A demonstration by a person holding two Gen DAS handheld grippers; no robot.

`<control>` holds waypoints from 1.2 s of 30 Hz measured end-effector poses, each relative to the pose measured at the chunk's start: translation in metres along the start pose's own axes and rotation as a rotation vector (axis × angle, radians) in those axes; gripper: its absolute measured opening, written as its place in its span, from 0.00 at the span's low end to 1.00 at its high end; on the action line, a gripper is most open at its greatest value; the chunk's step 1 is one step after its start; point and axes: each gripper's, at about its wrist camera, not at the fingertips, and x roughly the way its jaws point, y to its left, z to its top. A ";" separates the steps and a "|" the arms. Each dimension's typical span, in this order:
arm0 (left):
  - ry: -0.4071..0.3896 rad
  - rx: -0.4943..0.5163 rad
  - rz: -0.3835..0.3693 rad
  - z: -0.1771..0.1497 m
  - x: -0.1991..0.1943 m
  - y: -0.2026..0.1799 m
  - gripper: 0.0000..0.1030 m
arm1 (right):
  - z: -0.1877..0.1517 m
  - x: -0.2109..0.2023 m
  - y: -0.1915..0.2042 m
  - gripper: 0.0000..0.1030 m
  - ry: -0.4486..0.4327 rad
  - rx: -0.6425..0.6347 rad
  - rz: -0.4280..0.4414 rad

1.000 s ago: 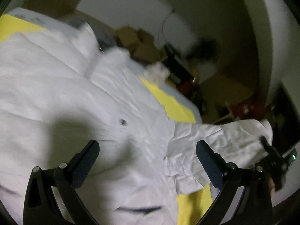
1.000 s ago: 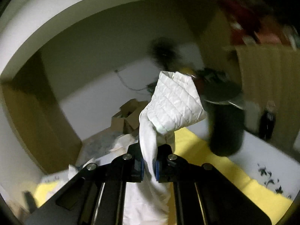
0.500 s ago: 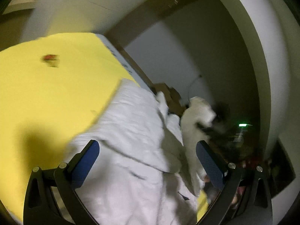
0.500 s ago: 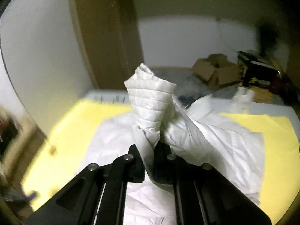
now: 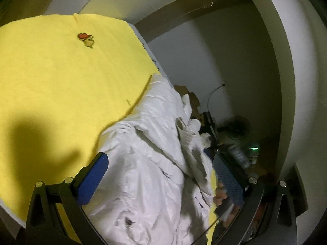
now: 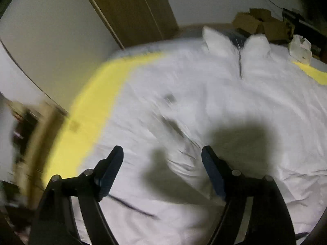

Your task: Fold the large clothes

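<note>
- My right gripper [image 6: 162,161] had just spread, nothing between its jaws, dropping the sleeve onto the white jacket [image 6: 214,94] on the yellow sheet [image 5: 61,77].
- My left gripper [image 5: 161,169] hung spread above it.
- Next, I judged, the other sleeve needed folding.

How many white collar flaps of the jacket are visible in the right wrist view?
2: one collar flap left of the zipper, the other flap right of it, at the jacket's far end.

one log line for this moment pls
right gripper: open, just released sleeve | left gripper: open, empty | white jacket: on yellow sheet
</note>
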 end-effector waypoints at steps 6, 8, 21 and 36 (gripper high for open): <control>0.012 0.028 -0.027 -0.011 -0.002 -0.016 1.00 | 0.005 -0.018 -0.039 0.52 -0.135 0.247 0.072; 0.009 0.032 -0.029 -0.012 -0.001 -0.019 1.00 | -0.001 0.032 -0.050 0.46 -0.017 0.296 0.065; 0.013 0.057 -0.039 -0.017 -0.008 -0.031 1.00 | -0.005 0.105 -0.042 0.51 0.093 0.215 0.033; 0.138 0.076 0.017 -0.013 0.018 -0.022 1.00 | -0.073 0.008 -0.210 0.66 -0.008 0.473 0.028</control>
